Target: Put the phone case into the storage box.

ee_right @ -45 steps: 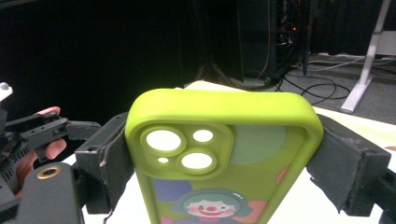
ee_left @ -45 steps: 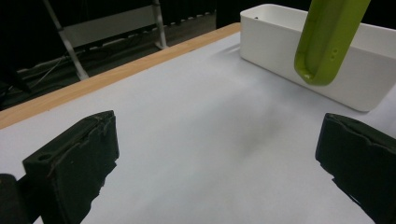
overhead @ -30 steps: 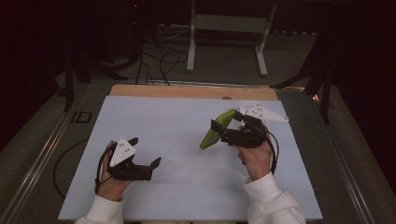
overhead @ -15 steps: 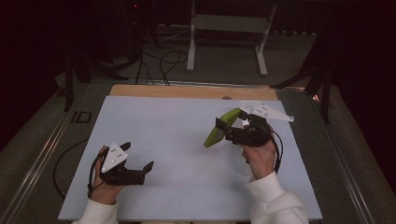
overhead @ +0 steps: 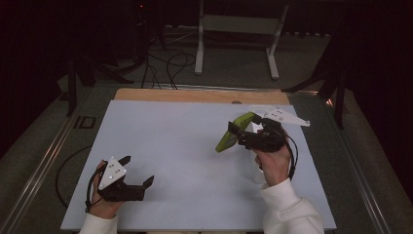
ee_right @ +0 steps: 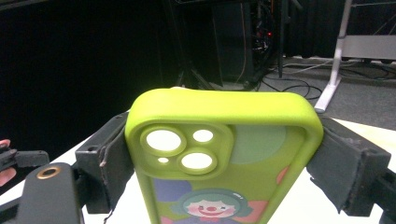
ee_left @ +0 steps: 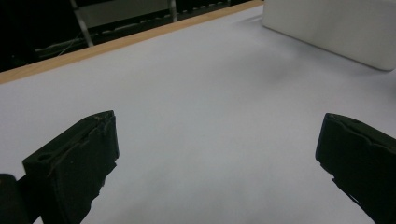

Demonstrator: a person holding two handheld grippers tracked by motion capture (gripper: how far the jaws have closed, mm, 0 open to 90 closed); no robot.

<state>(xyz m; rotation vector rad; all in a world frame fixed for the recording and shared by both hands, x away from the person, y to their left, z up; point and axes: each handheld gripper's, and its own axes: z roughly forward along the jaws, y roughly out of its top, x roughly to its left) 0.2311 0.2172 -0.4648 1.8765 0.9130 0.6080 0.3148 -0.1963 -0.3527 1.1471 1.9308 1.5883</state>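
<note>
Your right gripper (overhead: 238, 132) has its fingers (ee_right: 109, 161) clamped on the two long edges of a lime-green phone case (overhead: 234, 131), holding it above the right half of the white tabletop (overhead: 185, 146). In the high view the case is tilted, its long axis running from its lower end at the left up toward the gripper body at the right. In the right gripper view the case stands on end between the fingers, camera cut-outs at the far, upper end, back facing the camera, with a cartoon clown face printed lower down.

Your left gripper (overhead: 138, 171) sits low over the near left part of the tabletop, its fingers (ee_left: 74, 163) wide apart with nothing between them, pointing across the bare white surface.
</note>
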